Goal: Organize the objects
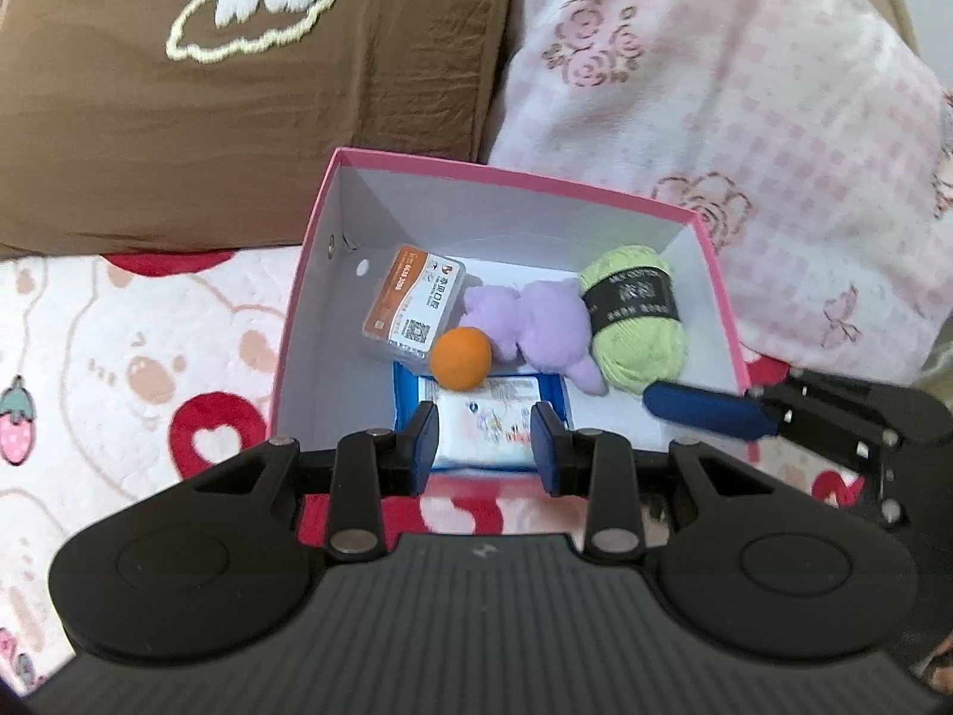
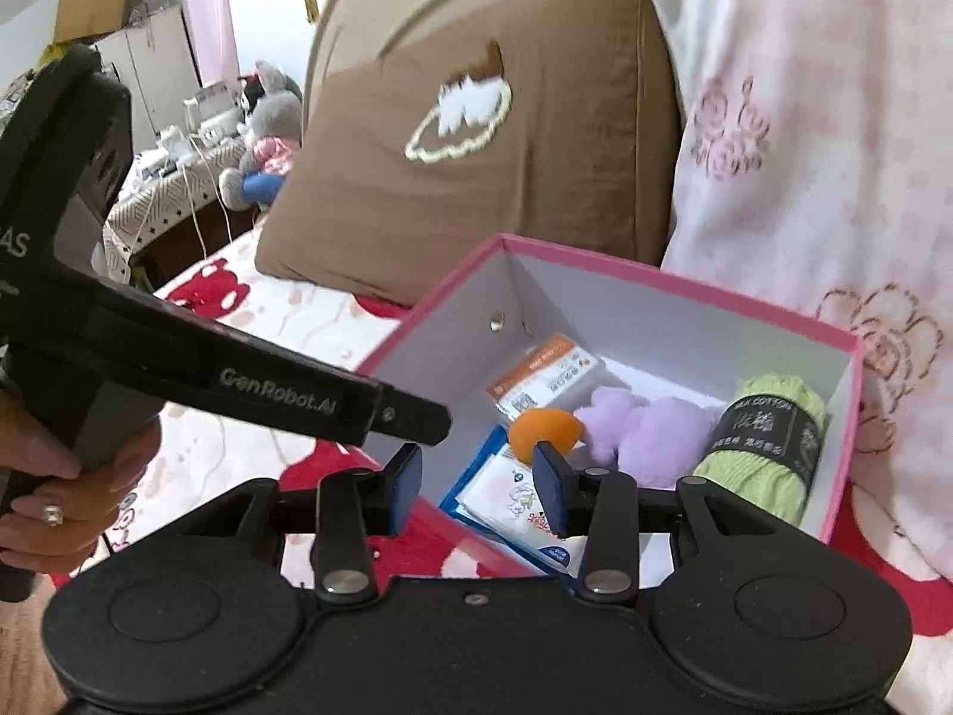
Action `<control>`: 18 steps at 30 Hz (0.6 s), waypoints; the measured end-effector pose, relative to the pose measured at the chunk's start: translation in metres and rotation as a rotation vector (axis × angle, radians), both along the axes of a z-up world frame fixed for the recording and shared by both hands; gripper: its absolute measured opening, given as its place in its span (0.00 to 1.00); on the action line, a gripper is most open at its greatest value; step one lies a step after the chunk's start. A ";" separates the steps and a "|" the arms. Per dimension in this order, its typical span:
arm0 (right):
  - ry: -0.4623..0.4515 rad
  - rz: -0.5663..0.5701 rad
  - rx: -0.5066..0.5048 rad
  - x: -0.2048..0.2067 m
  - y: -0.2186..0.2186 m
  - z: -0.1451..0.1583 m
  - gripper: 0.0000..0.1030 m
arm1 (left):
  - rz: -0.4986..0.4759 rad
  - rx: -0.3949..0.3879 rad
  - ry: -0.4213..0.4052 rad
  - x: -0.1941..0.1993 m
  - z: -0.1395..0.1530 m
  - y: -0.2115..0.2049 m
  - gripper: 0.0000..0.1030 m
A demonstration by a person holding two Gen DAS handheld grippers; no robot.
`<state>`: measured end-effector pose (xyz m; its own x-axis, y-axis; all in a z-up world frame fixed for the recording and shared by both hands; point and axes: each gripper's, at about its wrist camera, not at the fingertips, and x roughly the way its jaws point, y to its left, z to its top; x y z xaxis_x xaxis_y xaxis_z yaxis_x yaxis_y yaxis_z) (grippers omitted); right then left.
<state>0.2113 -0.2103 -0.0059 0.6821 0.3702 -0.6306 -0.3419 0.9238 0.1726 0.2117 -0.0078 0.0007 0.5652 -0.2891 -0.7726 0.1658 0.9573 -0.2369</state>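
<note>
A pink box [image 1: 333,220] with white inside walls sits on the bed. It holds an orange-and-white floss case [image 1: 411,307], an orange ball [image 1: 460,357], a purple plush toy [image 1: 536,328], a green yarn skein [image 1: 634,316] and a blue-edged tissue pack [image 1: 485,417]. My left gripper [image 1: 483,447] is open and empty just above the box's near rim. My right gripper [image 2: 476,488] is open and empty over the near left corner of the box [image 2: 655,274]. The ball [image 2: 545,426], plush [image 2: 649,429], yarn [image 2: 768,441], case [image 2: 542,381] and tissue pack [image 2: 518,506] also show there.
A brown pillow [image 1: 208,107] and a pink floral blanket [image 1: 744,89] lie right behind the box. The bedsheet [image 1: 119,357] has red and bear prints. The right gripper's finger [image 1: 709,411] reaches in from the right. The left gripper's body [image 2: 178,345] crosses the right wrist view. A cluttered table [image 2: 178,179] stands far left.
</note>
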 end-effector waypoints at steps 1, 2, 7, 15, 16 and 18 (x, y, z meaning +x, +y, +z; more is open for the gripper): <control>-0.005 -0.007 0.000 -0.004 -0.001 0.004 0.46 | -0.001 0.010 -0.005 -0.007 0.005 0.001 0.31; -0.009 -0.016 0.003 -0.008 -0.002 0.008 0.46 | 0.003 0.013 -0.007 -0.013 0.010 0.002 0.31; -0.026 -0.036 0.025 -0.028 -0.004 0.025 0.51 | 0.001 0.005 -0.009 -0.039 0.030 0.005 0.32; -0.020 -0.095 0.014 -0.065 -0.003 0.047 0.56 | -0.006 0.013 -0.021 -0.073 0.054 0.007 0.34; -0.020 -0.103 0.013 -0.070 -0.003 0.050 0.58 | -0.004 0.016 -0.022 -0.077 0.055 0.008 0.34; -0.016 -0.124 0.011 -0.080 -0.004 0.053 0.61 | -0.002 0.020 -0.020 -0.085 0.057 0.008 0.34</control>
